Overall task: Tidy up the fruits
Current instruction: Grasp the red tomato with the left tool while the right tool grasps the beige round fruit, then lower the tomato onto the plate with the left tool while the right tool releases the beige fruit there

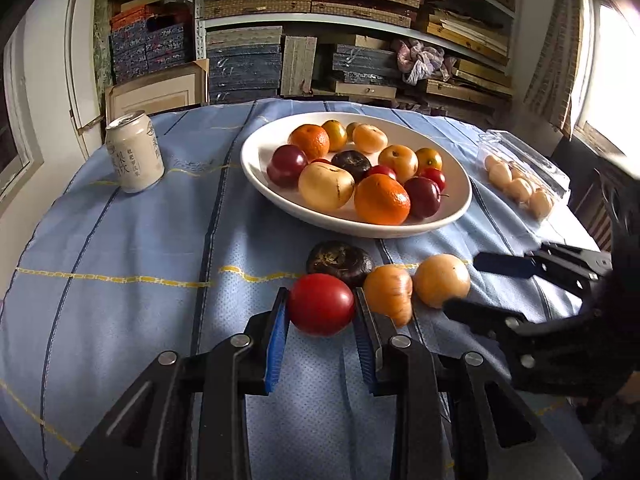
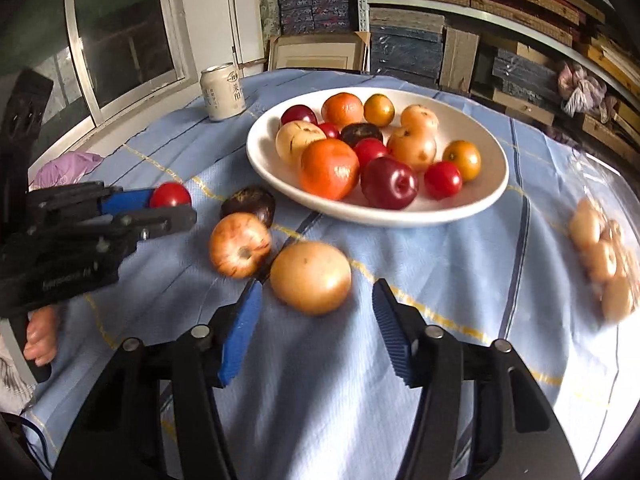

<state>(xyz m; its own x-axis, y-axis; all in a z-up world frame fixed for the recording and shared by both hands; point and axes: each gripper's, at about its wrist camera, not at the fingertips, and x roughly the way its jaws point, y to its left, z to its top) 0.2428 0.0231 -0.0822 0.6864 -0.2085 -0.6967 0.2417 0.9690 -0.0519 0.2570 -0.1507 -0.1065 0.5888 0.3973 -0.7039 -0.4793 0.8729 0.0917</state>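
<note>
My left gripper (image 1: 321, 295) is shut on a small red fruit (image 1: 321, 308) just above the blue cloth; the right wrist view shows that grip (image 2: 174, 205) at the left. My right gripper (image 2: 316, 286) is open around a tan round fruit (image 2: 310, 278), and a gap shows at the right pad (image 2: 390, 328). A dark fruit (image 1: 340, 261) and a streaked orange fruit (image 1: 388, 290) lie between the two. Behind them stands a white bowl (image 1: 256, 168) with several fruits in it.
A pale drink can (image 1: 134, 152) stands at the back left of the table. A clear plastic box (image 1: 520, 184) of pale round fruits lies at the right edge. Shelves of stacked boxes fill the back. A person's hand (image 2: 40, 340) holds the left gripper.
</note>
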